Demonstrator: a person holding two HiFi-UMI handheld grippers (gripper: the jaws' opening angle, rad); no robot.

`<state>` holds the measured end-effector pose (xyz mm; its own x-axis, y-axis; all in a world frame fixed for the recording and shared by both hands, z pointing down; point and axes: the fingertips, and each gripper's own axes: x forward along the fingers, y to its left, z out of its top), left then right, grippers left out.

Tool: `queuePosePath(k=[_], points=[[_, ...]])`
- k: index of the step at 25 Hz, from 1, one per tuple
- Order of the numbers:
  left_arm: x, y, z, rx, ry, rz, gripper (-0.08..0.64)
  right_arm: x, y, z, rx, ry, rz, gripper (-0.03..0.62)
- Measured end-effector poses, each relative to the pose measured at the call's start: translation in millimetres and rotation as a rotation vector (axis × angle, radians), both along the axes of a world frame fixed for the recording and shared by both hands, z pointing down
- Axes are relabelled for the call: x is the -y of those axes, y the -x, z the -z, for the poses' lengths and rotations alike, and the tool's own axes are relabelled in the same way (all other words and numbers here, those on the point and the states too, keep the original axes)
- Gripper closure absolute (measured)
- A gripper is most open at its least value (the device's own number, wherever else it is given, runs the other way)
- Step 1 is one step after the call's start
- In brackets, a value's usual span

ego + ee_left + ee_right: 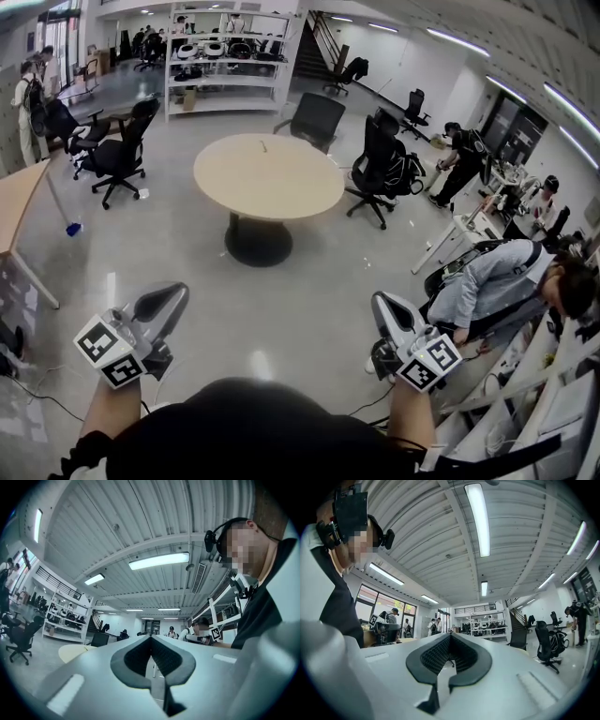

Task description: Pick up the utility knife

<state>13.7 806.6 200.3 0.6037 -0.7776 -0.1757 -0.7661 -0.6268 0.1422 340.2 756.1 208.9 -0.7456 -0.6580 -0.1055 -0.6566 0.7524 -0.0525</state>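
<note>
Grey left gripper (167,298) and right gripper (386,309) are both clenched empty, held over the floor (281,314) short of the round table (268,175)

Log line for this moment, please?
left gripper: shut, empty | right gripper: shut, empty | round table: ahead, untouched | utility knife: not made out

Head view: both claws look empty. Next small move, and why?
Probably walk toward the round table. The left claw and right claw are shut, hold nothing, and sit low by the body, well short of it. A small thing lies on its far side, too small to identify; a closer look should settle it.
</note>
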Motion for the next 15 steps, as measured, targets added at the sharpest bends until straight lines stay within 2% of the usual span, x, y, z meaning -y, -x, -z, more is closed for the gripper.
queuePosePath(k=[8, 15], points=[[1.8, -70.2, -2.8, 0.006, 0.013, -0.013, 0.560, -0.5, -66.5, -6.7, 0.008, 0.000, 0.001, 0.578], [8.7, -93.0, -4.1, 0.016, 0.028, -0.025, 0.560, 5.2, -91.8, -15.4, 0.020, 0.022, -0.011, 0.578]])
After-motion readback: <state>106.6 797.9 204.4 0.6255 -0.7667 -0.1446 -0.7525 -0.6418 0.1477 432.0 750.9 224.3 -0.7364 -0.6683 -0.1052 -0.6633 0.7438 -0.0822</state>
